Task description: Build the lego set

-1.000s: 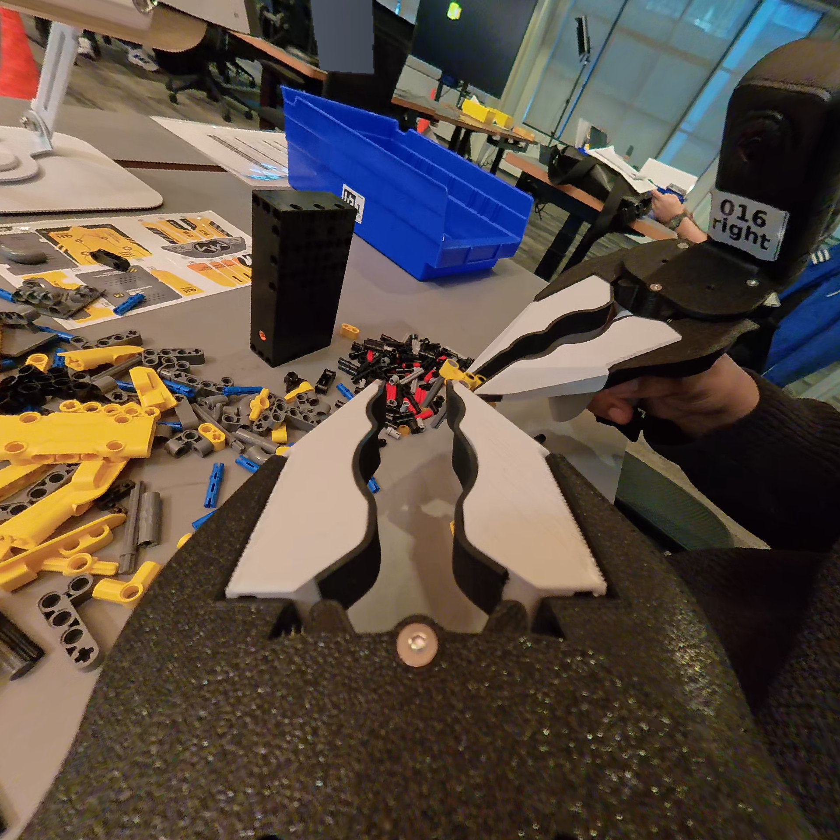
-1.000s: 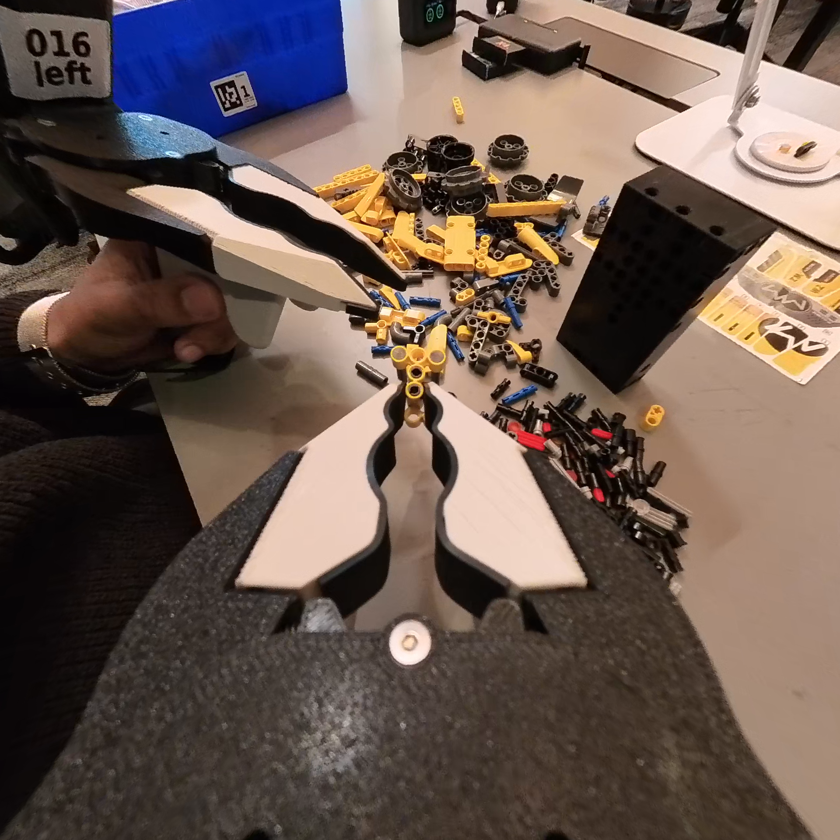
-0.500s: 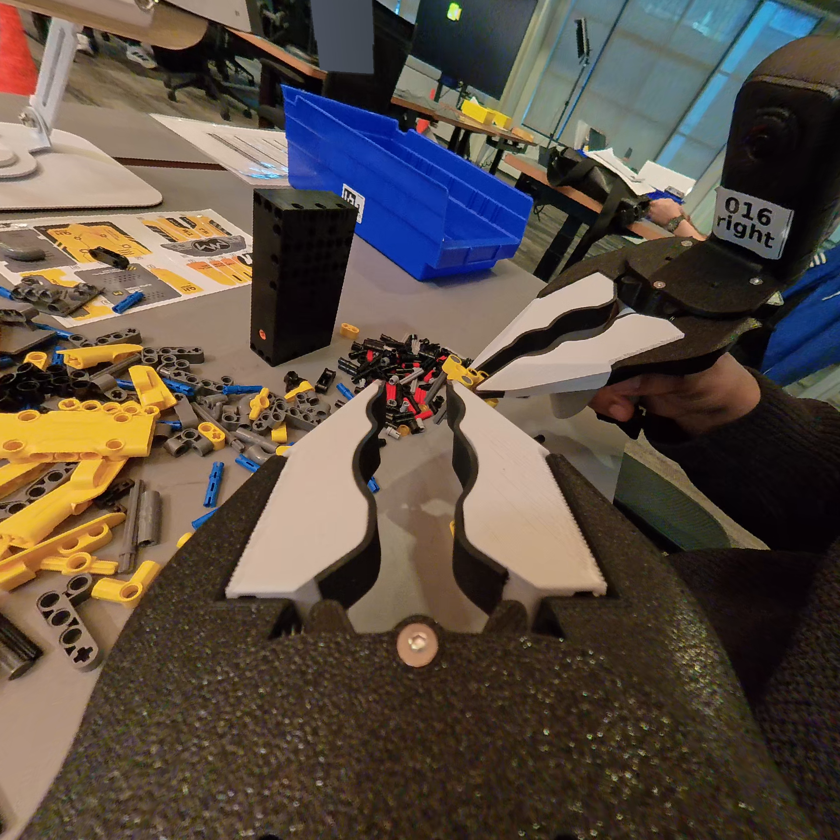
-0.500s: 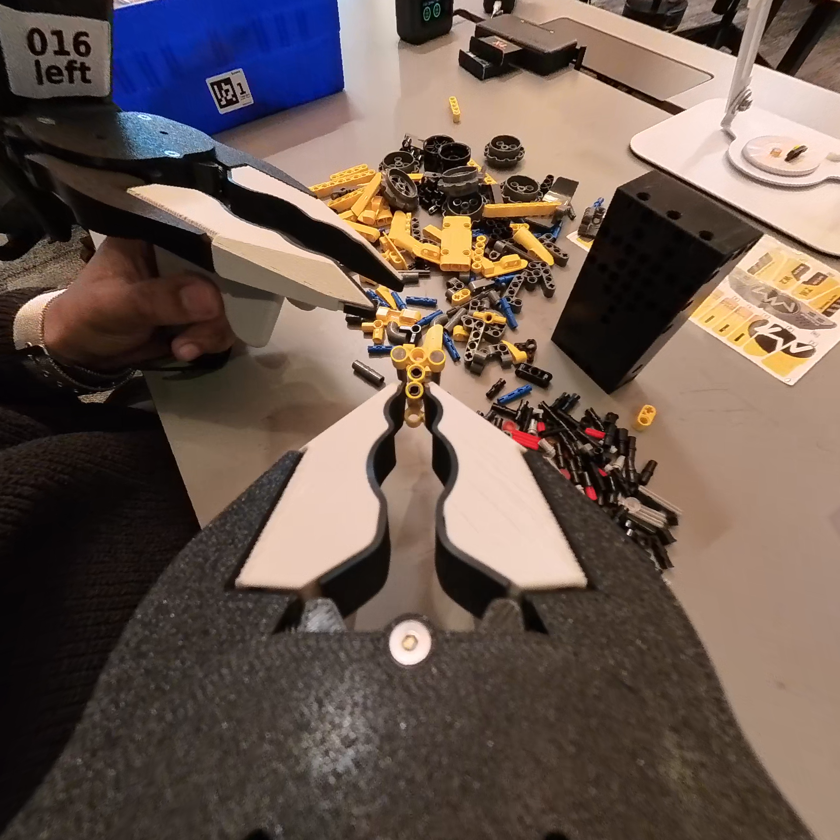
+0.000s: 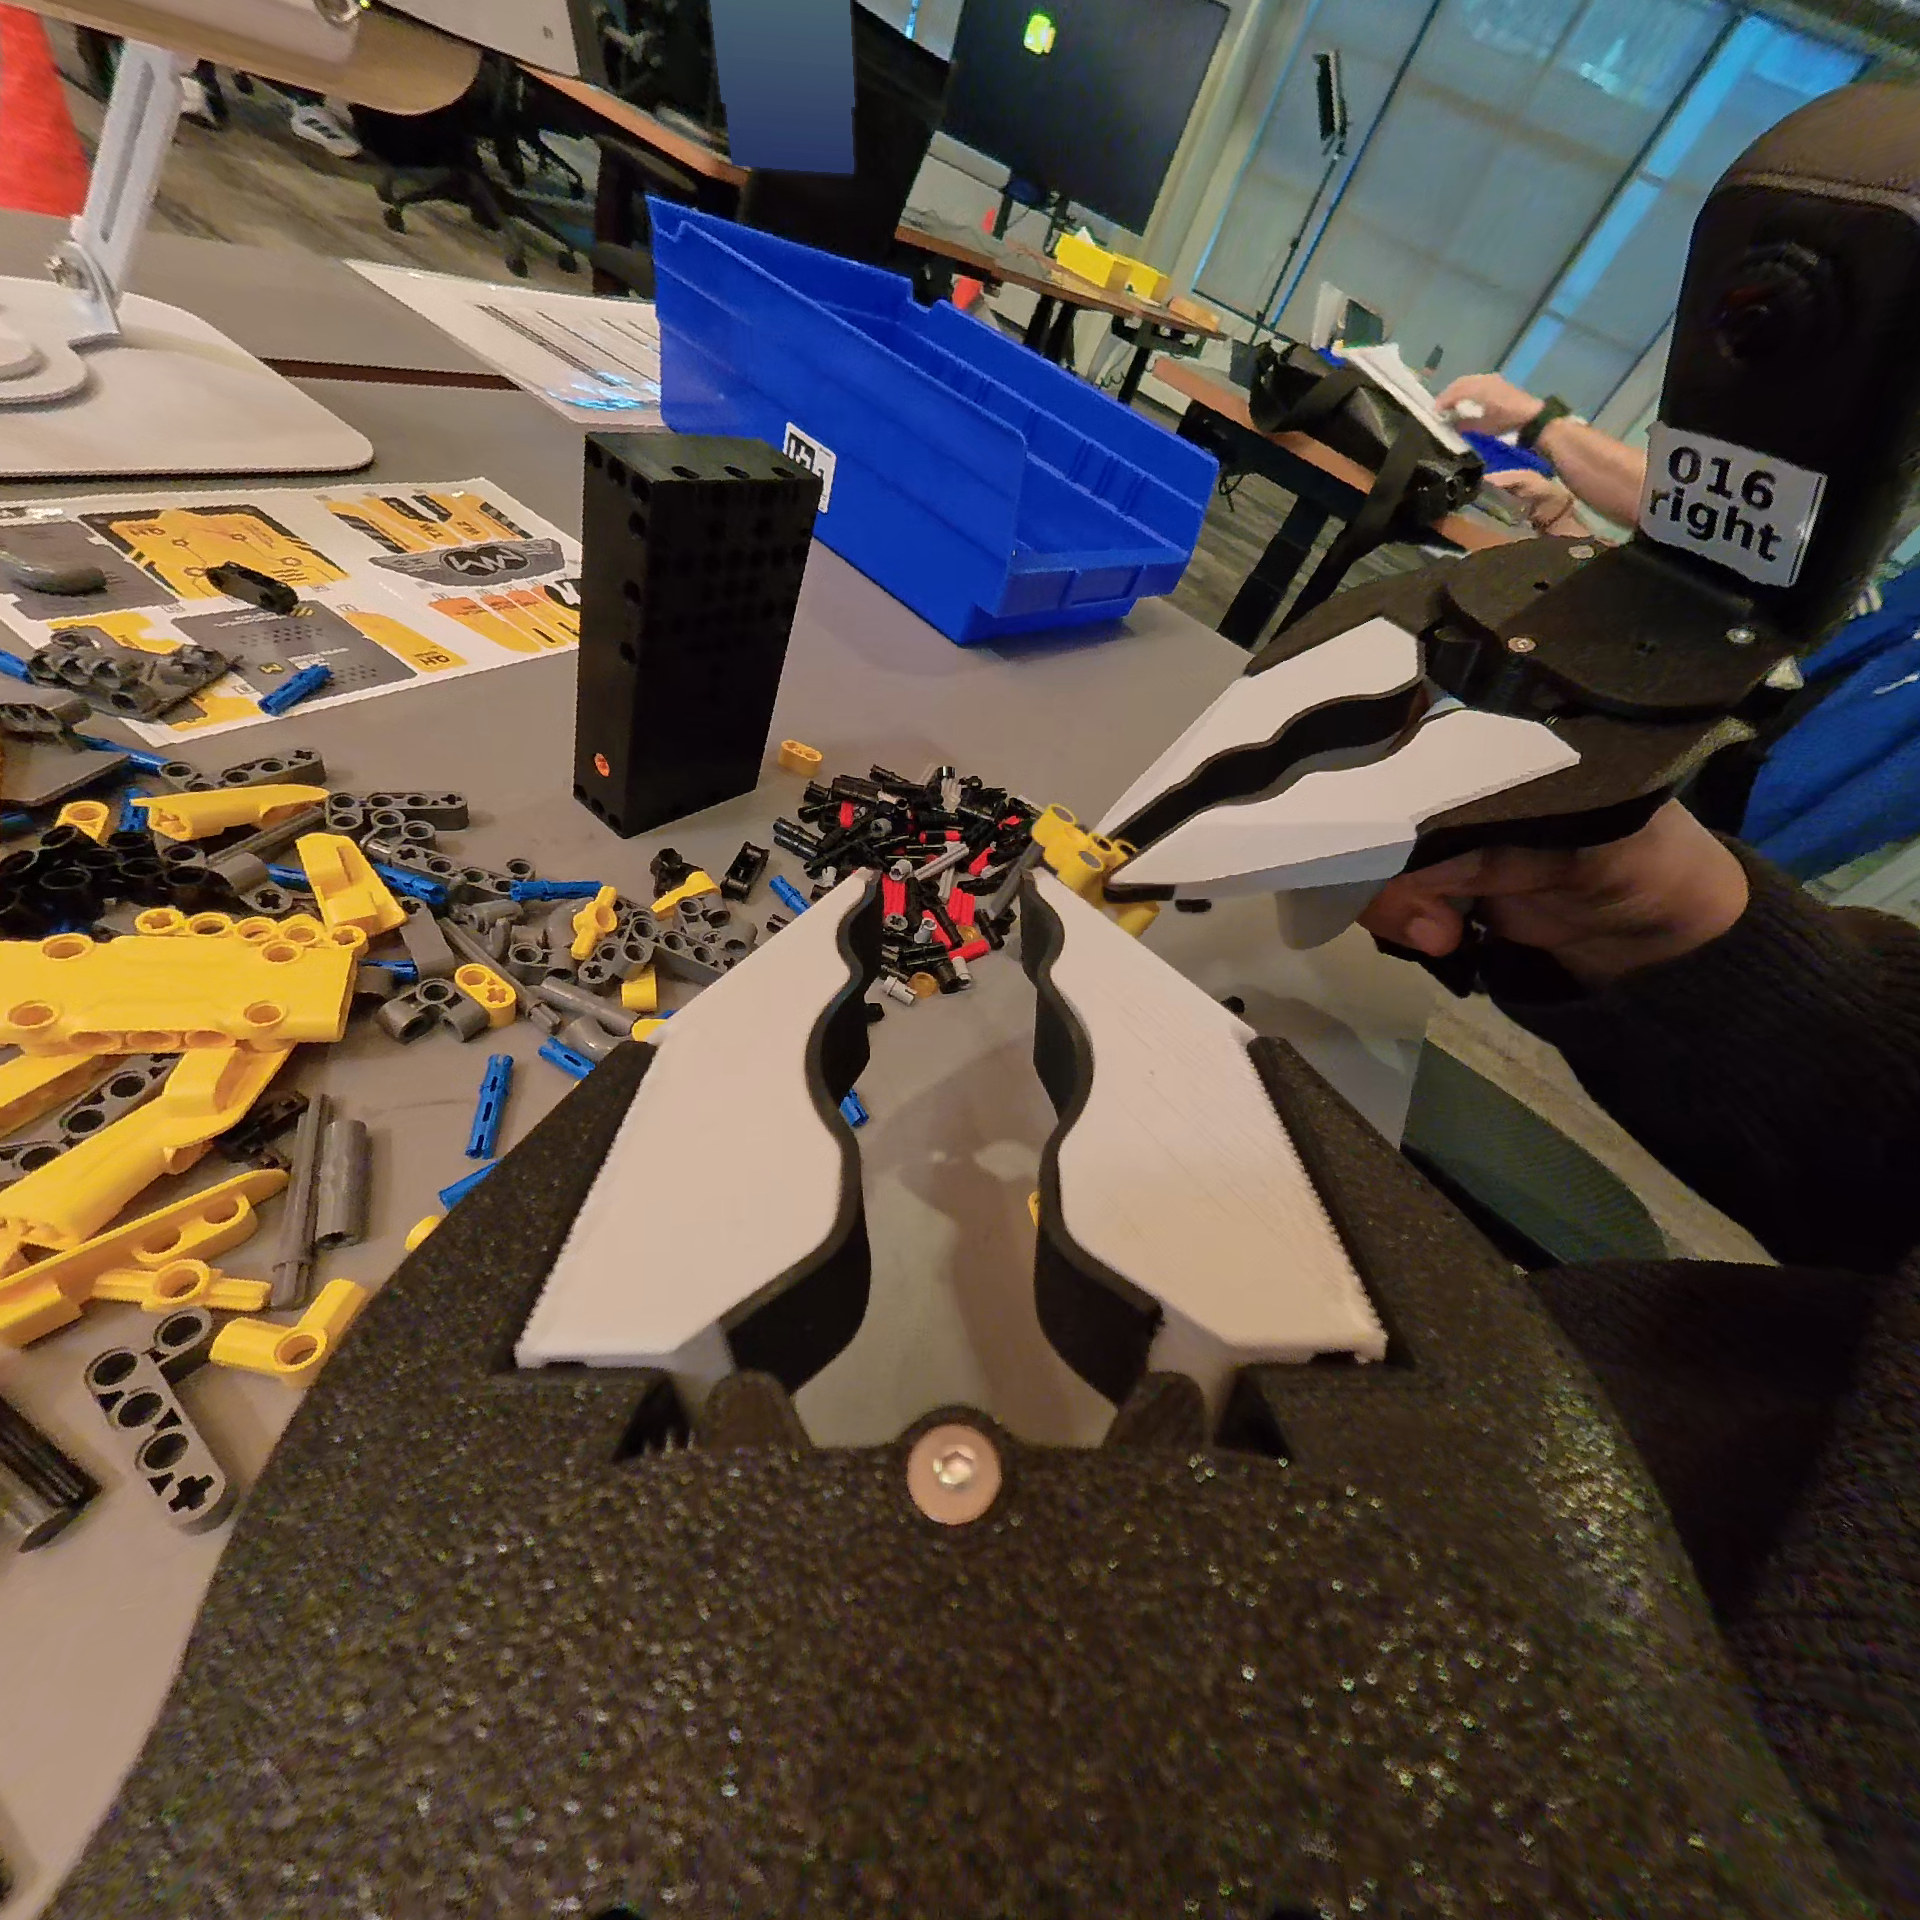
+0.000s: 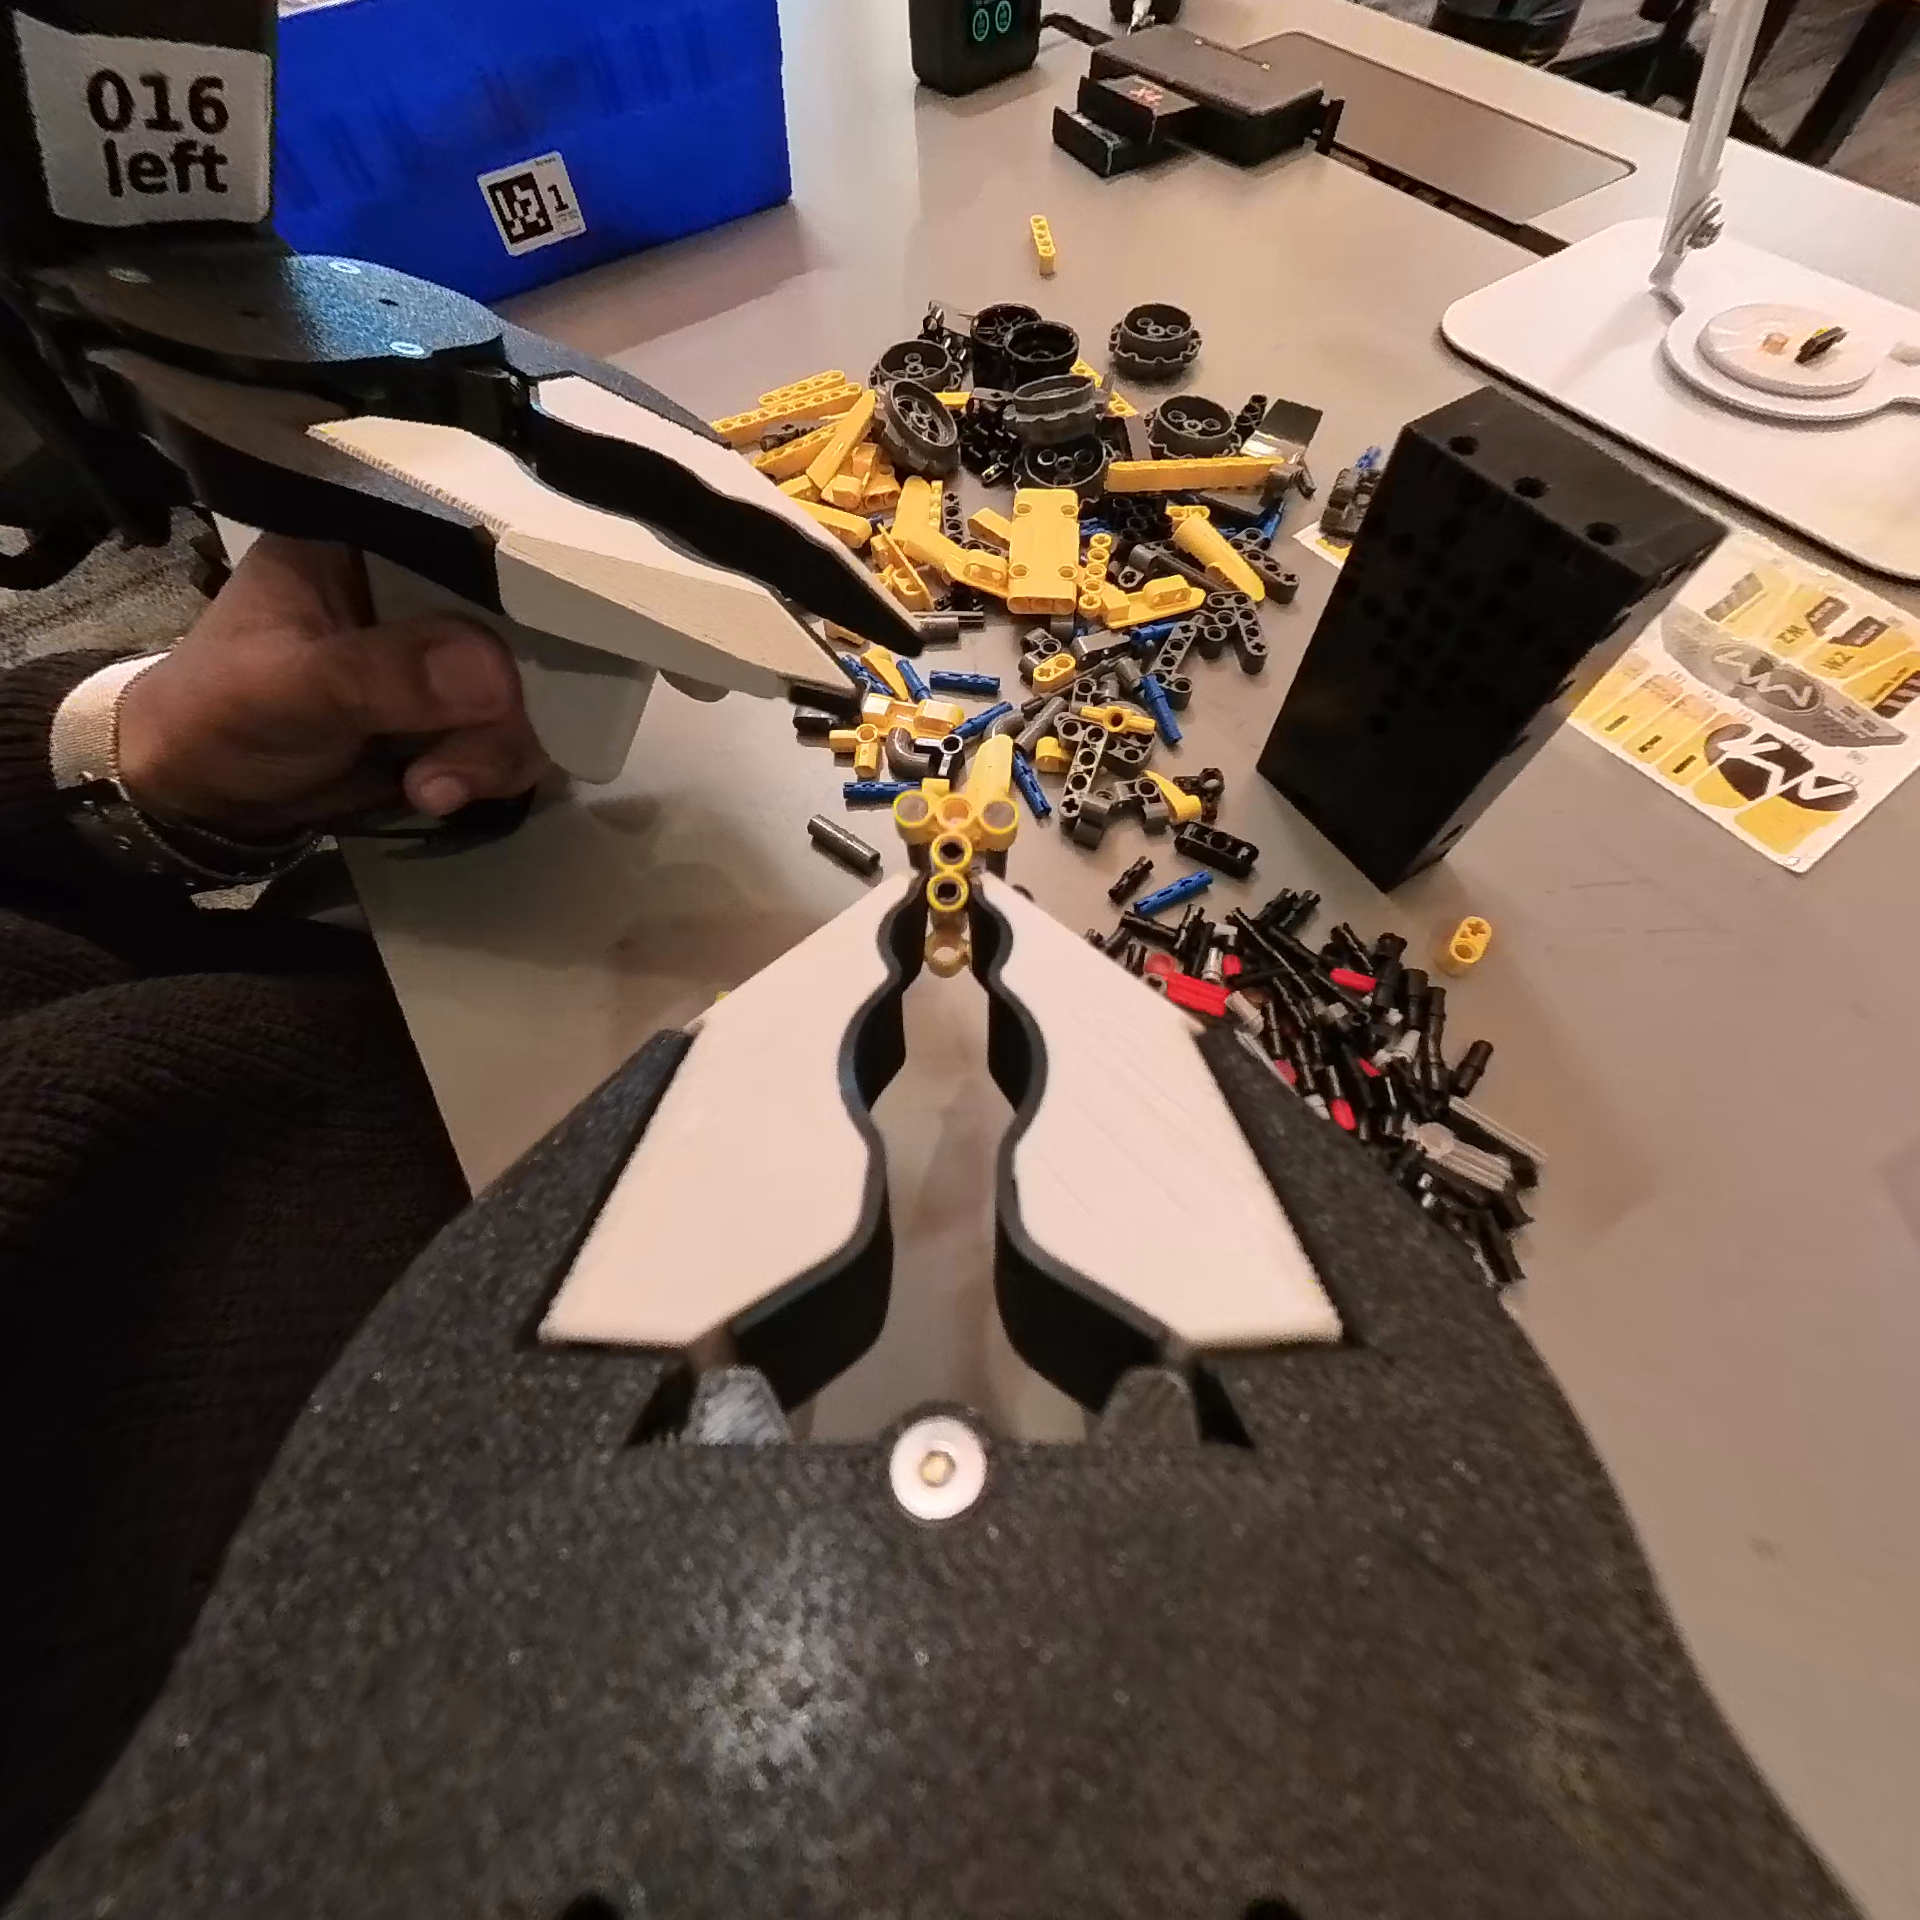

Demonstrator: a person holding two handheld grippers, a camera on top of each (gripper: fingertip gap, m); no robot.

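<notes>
My right gripper (image 6: pixel 948 902) has its fingers clamped on a yellow connector (image 6: pixel 951 831), a small pin-hole piece whose stem sits between the tips while its wider holed head sticks out past them. I hold it above the tabletop (image 6: pixel 1662 1039), close to the near edge. In the left wrist view the same connector (image 5: pixel 1075 847) shows at the tips of the right gripper (image 5: pixel 1107 868), just above the pin pile (image 5: pixel 914 862).

My left gripper (image 5: pixel 940 894) has its fingers apart with nothing between them; it hovers over the near side of that pile of black, red and grey pins. From the right wrist view the left gripper (image 6: pixel 862 660) hangs over loose blue and yellow pieces, its tips near the connector but apart from it. A hand (image 6: pixel 312 717) grips its handle at the tabletop's near edge.

A black block (image 5: pixel 686 634) with rows of holes stands upright just beyond the pins. A small yellow bush (image 5: pixel 800 755) lies between block and pile. Farther along the tabletop spreads a heap of yellow beams (image 5: pixel 156 987), grey links and black wheels (image 6: pixel 1039 416). A sticker sheet (image 5: pixel 343 582) lies flat behind the block, and a blue bin (image 5: pixel 935 447) sits toward the far edge. A white lamp base (image 6: pixel 1714 416) rests near the far corner.
</notes>
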